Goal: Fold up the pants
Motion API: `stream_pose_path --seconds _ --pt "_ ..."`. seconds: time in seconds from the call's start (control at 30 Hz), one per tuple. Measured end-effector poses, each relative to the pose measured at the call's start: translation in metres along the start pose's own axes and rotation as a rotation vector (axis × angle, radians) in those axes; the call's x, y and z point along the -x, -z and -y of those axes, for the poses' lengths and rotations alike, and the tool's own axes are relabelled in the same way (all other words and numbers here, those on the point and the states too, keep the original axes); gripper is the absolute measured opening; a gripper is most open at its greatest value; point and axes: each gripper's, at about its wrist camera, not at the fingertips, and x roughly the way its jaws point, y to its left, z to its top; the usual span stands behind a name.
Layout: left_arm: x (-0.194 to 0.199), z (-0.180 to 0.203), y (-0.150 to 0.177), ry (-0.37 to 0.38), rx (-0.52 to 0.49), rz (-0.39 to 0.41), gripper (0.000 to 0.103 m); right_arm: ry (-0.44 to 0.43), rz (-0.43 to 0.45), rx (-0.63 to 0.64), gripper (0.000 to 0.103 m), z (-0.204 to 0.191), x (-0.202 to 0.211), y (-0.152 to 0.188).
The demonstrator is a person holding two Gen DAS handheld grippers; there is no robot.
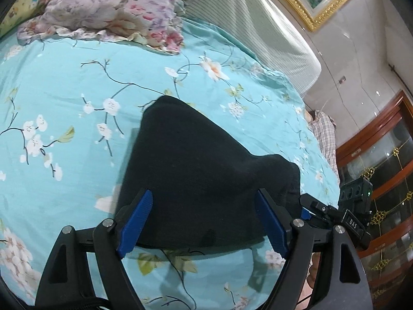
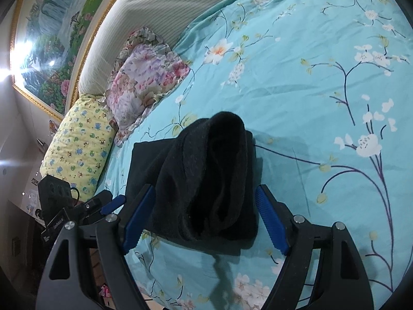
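I have the black knitted pants (image 1: 196, 170) lying bunched on the turquoise bedsheet printed with white blossoms and dark branches (image 1: 64, 82), filling the lower middle of both wrist views. My left gripper (image 1: 204, 222) stands wide, its ribbed blue finger pads (image 1: 136, 222) on either side of the dark cloth without pinching it. My right gripper (image 2: 205, 217) is spread wide as well, and between its fingers the pants (image 2: 216, 175) rise in a rumpled hump with a flatter folded layer reaching out toward the left of the frame. In the upper left of the left view a pink and lilac floral pillow (image 1: 108, 7) rests on the sheet. In the right view a yellow pillow with small cartoon prints (image 2: 80, 147) lies just beside the floral one.
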Motion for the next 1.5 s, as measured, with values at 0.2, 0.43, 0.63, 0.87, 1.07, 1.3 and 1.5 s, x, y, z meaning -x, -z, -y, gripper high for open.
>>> stream_pose_path --seconds 0.2,0.43,0.63,0.87,1.07,1.3,1.5 --pt "-0.001 -0.008 -0.002 -0.017 0.012 0.000 0.082 -0.001 -0.021 -0.007 0.080 0.001 -0.008 0.004" --pt "-0.007 -0.010 -0.008 -0.048 -0.004 -0.004 0.083 0.000 -0.044 -0.034 0.080 0.006 -0.016 0.008" --pt "-0.020 -0.021 -0.016 -0.072 0.006 -0.037 0.083 0.000 -0.053 -0.041 0.080 0.008 -0.020 0.010" --pt "-0.041 -0.039 -0.020 -0.082 0.036 -0.086 0.083 -0.005 -0.066 -0.045 0.080 0.012 -0.024 0.010" --pt "-0.057 -0.050 -0.021 -0.075 0.079 -0.101 0.078 -0.025 -0.070 -0.020 0.080 0.013 -0.029 0.009" --pt "-0.063 -0.043 -0.023 -0.040 0.064 -0.105 0.059 -0.047 -0.073 -0.021 0.068 0.017 -0.036 0.006" --pt "-0.057 -0.038 -0.021 -0.026 0.064 -0.083 0.046 -0.074 -0.083 -0.022 0.048 0.015 -0.038 0.006"
